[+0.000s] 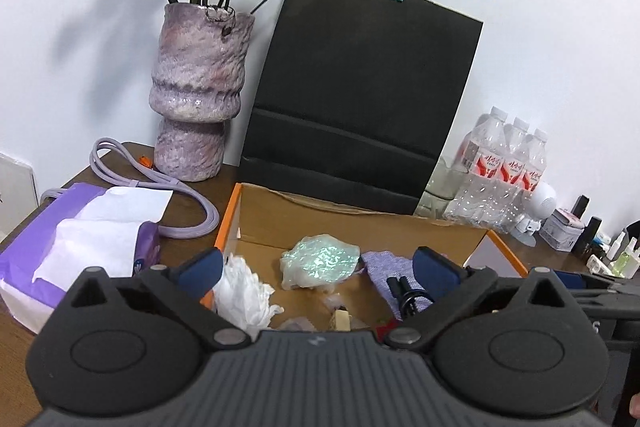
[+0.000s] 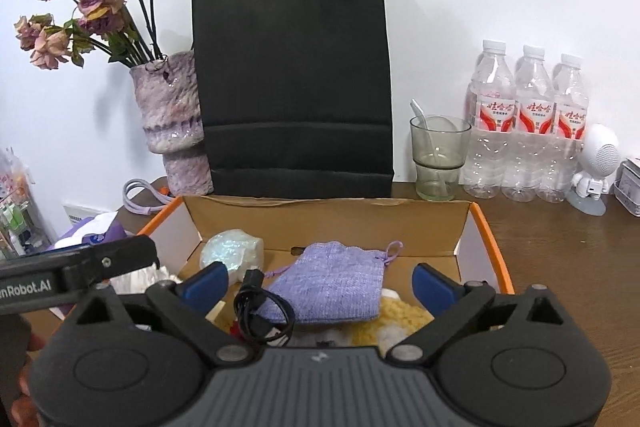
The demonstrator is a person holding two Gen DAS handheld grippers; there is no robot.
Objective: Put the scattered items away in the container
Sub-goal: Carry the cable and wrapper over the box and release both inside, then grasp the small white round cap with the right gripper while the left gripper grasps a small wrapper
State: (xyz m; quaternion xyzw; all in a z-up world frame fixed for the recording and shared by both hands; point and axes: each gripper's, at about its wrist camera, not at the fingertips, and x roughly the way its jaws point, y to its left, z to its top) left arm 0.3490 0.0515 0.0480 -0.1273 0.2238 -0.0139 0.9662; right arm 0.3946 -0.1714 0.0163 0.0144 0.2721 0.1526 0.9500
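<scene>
The cardboard box (image 2: 478, 227), orange on its outside walls, sits open at the table's near edge with the black paper bag (image 2: 292, 67) standing just behind it. Both grippers hang above its near side: the left gripper (image 1: 316, 267) and the right gripper (image 2: 320, 285) each have their blue fingers spread wide with nothing between them.

Most of the loose things already lie inside the box. The lilac knitted pouch (image 2: 336, 287) rests flat in the middle, part of it on a yellow fluffy thing (image 2: 400, 319). At the back left is the iridescent crumpled wrap (image 1: 320, 261), and near the left wall a white crumpled tissue (image 1: 244, 291). A coiled black cable (image 2: 260, 311) lies touching the pouch's left edge.

The step in hand looks like a check before finishing, or a hunt for anything left outside (the purple tissue pack (image 1: 80, 239) and the lilac cord (image 1: 160, 187) sit on the table left of the box; whether they count as scattered items I cannot tell). To do it well, I would lift both grippers straight up, clear of the walls, so neither finger snags the cable loop or drags the pouch out. If the cord is to go in, grip it at the bundled part near the vase (image 1: 200, 95) and keep well off the vase itself, since it looks top-heavy with dried roses.
</scene>
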